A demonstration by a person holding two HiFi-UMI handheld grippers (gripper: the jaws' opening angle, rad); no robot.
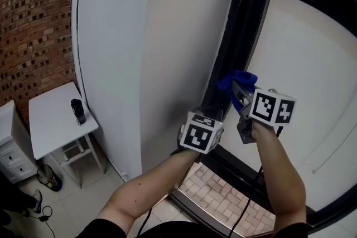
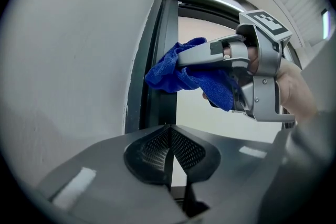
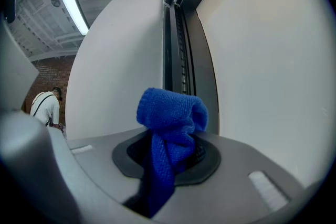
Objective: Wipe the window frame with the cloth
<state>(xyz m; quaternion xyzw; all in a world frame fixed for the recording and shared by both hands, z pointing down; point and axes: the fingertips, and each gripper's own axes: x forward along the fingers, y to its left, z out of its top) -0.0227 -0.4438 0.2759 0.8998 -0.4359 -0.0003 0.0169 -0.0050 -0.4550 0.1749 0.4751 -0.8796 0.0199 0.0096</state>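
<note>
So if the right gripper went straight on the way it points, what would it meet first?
Likely the dark frame, with the cloth clamped in the right gripper touching first. I cannot tell how far off it is.

No text or number is legible anywhere (only black-and-white square markers [image 1: 199,137]).

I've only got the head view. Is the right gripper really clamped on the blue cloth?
Observer: Yes. The right gripper view shows the blue cloth pinched in the jaws of the right gripper, with a bunched fold poking out past them.
Operator: Is the left gripper carrying anything?
Observer: No. Its own view shows the left gripper shut, with nothing between the jaws.
Operator: Anyone nearby?
Observer: A person in a white top stands near the brick wall, at the right gripper view's left edge.
</note>
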